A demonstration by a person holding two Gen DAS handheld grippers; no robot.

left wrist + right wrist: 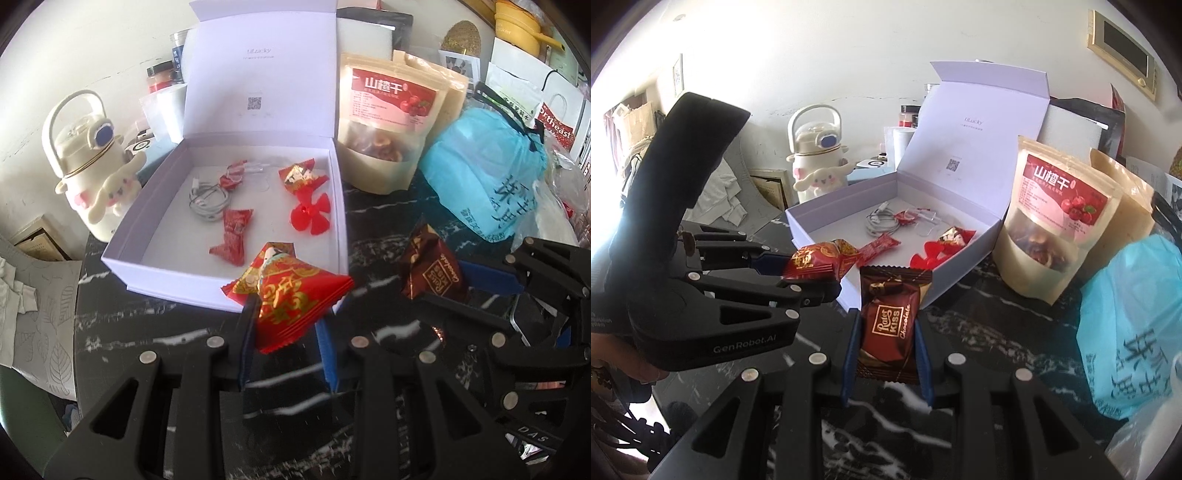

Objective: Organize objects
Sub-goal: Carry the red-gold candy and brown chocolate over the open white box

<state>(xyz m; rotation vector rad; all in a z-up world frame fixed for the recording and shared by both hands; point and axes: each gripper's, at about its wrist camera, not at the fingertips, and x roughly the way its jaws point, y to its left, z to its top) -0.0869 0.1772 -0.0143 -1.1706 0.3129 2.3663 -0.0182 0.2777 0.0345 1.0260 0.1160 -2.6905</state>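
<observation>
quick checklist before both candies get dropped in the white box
1. Left hand-held gripper has a firm hold on the red candy: ok, pinched between both fingers.
2. Right hand-held gripper has a firm hold on the chocolate candy: ok, clamped at both sides.
3. White box open: ok, lid stands upright at the back.
4. Free floor space inside: ok, bare patch in the near left corner; cable, red propeller and small candies sit further in.
5. Candies over the box opening: not ok, both are at or short of the near wall.
6. Grippers clear of each other: cannot tell, they are close side by side.
</observation>
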